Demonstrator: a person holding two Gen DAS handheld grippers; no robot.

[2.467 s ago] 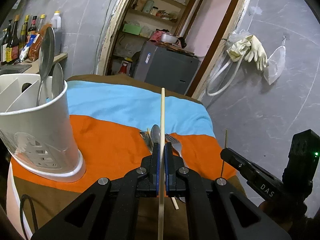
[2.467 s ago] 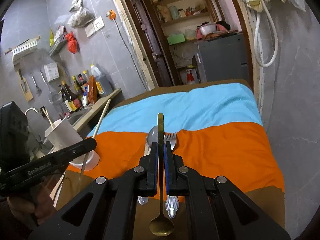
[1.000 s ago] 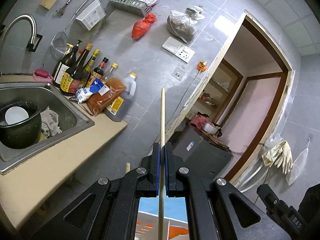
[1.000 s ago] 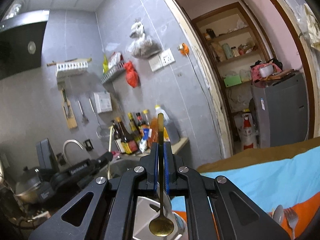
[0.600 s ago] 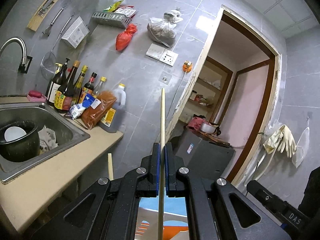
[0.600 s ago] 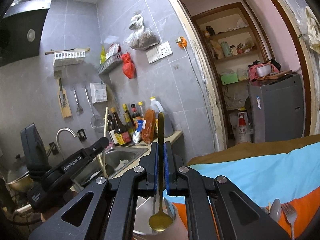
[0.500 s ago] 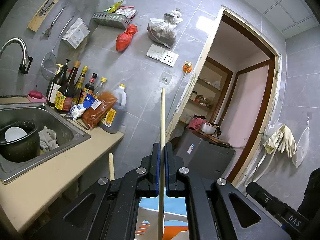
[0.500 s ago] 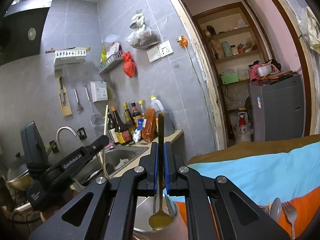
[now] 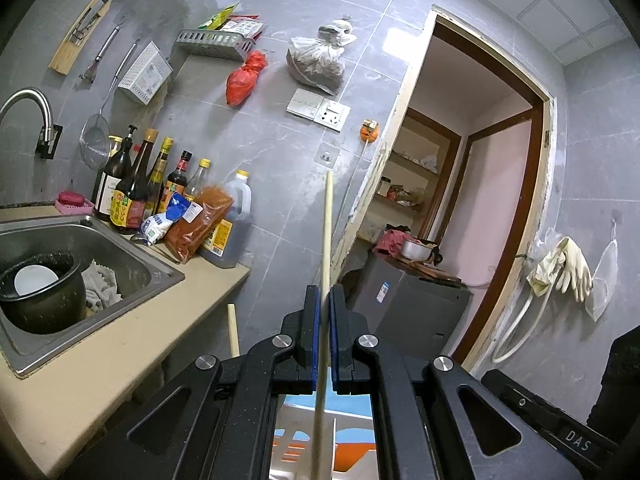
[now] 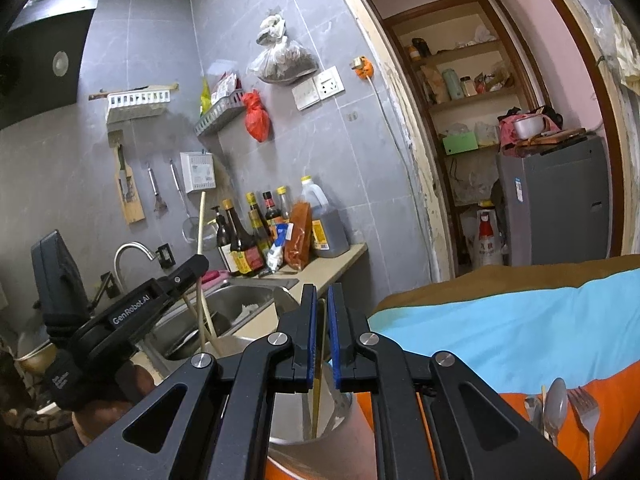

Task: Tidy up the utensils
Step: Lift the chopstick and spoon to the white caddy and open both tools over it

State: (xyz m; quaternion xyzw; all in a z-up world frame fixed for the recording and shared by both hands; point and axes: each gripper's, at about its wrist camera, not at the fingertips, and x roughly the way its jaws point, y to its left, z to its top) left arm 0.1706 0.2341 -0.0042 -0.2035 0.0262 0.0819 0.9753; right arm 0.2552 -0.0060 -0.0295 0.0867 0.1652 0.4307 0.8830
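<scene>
Both claws hang over the white plastic utensil holder (image 10: 344,420), mid-drop. The left claw (image 9: 322,340) pinches a pale wooden chopstick (image 9: 326,240) upright; the right claw (image 10: 323,336) has parted, its brass spoon handle (image 10: 319,380) apparently loose inside. Next, lower and release.

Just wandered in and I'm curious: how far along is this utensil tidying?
Done: one chopstick appears to stand in the holder. In hand: the right gripper is open around a gold spoon whose lower end is inside the holder; the left gripper clamps a second chopstick upright. Left: a spoon and fork on the orange cloth.
</scene>
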